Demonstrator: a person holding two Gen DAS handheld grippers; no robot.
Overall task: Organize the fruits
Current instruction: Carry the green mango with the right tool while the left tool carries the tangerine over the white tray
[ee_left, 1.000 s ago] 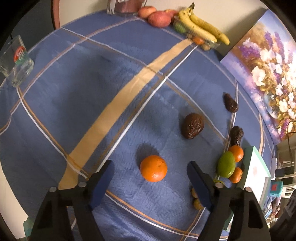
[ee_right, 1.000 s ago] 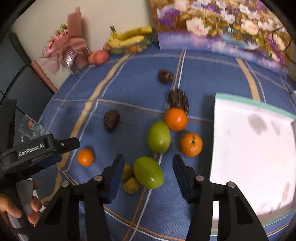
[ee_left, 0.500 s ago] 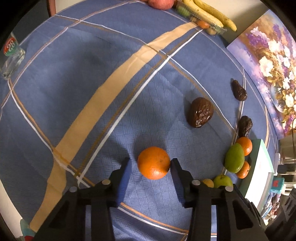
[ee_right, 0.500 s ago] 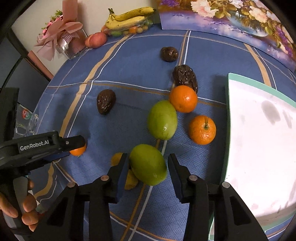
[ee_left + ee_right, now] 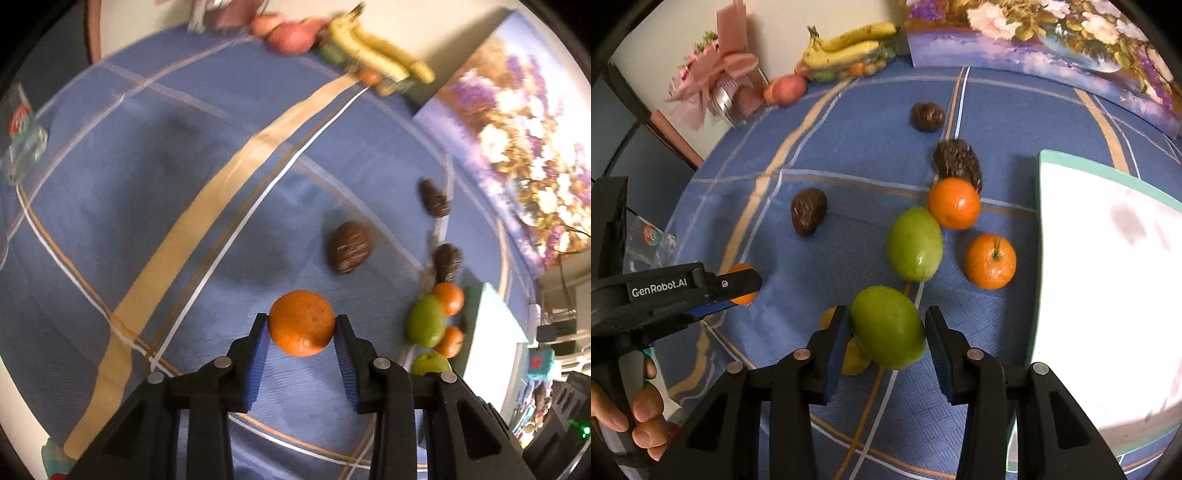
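In the left wrist view an orange (image 5: 301,323) sits between the blue pads of my left gripper (image 5: 301,318). The jaws are closing and both pads press its sides, just above the blue checked tablecloth (image 5: 166,177). In the right wrist view my right gripper (image 5: 887,312) is shut on a green fruit (image 5: 886,326), which lies over a small yellow piece (image 5: 854,356). A second green fruit (image 5: 915,243) and two oranges (image 5: 954,203) (image 5: 990,261) lie just beyond it. The left gripper (image 5: 738,286) shows at the left, mostly hiding its orange.
Three dark brown wrinkled fruits (image 5: 809,210) (image 5: 956,162) (image 5: 927,116) lie further out. A white board with a green rim (image 5: 1108,277) fills the right. Bananas (image 5: 849,44), an apple (image 5: 786,88), a pink bouquet (image 5: 716,81) and a flower painting (image 5: 1052,33) line the back. A clear glass (image 5: 22,144) stands at the left.
My left gripper came down around the orange, pinched it and rose slightly with it. My right gripper's jaws narrowed onto the green fruit and stayed in place.
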